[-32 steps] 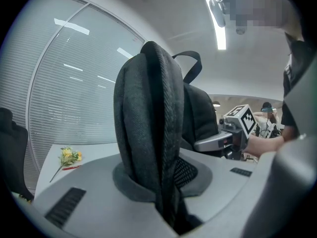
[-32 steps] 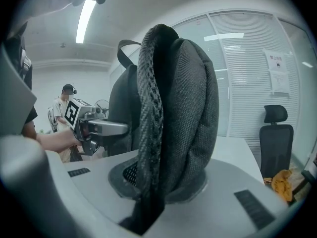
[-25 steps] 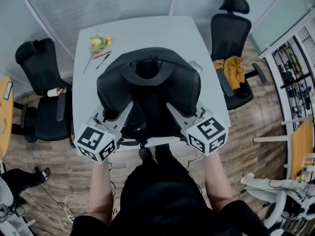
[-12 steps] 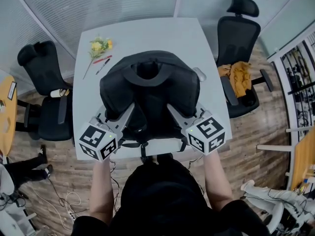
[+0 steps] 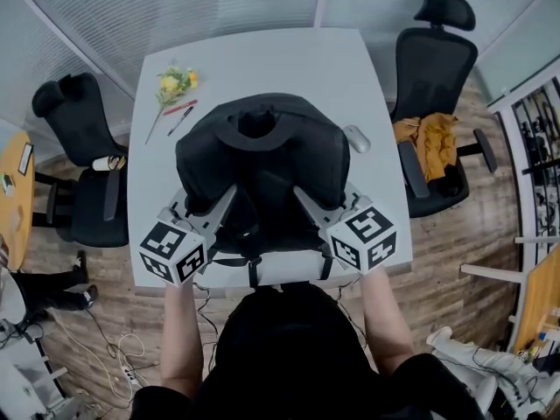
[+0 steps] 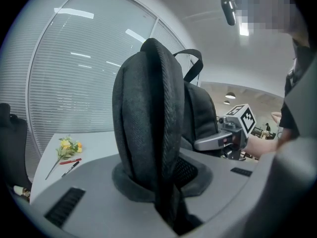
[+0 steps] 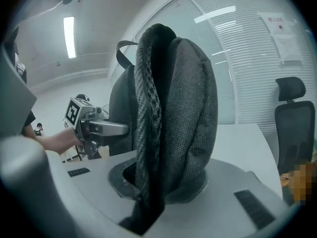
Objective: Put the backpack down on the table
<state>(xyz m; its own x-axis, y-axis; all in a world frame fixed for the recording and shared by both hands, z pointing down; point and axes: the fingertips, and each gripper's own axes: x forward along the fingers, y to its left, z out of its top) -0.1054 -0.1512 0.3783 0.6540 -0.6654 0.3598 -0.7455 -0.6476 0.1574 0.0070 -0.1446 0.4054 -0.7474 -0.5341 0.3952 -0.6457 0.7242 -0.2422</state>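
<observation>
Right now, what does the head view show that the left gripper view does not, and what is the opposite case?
Only the head view: a computer mouse beside the backpack, and an orange cloth on the chair at the right. Only the left gripper view: the left gripper shut on a padded strap of the backpack, and ceiling lights. Both: the backpack, the white table, the yellow flower, two pens, and the right gripper.
</observation>
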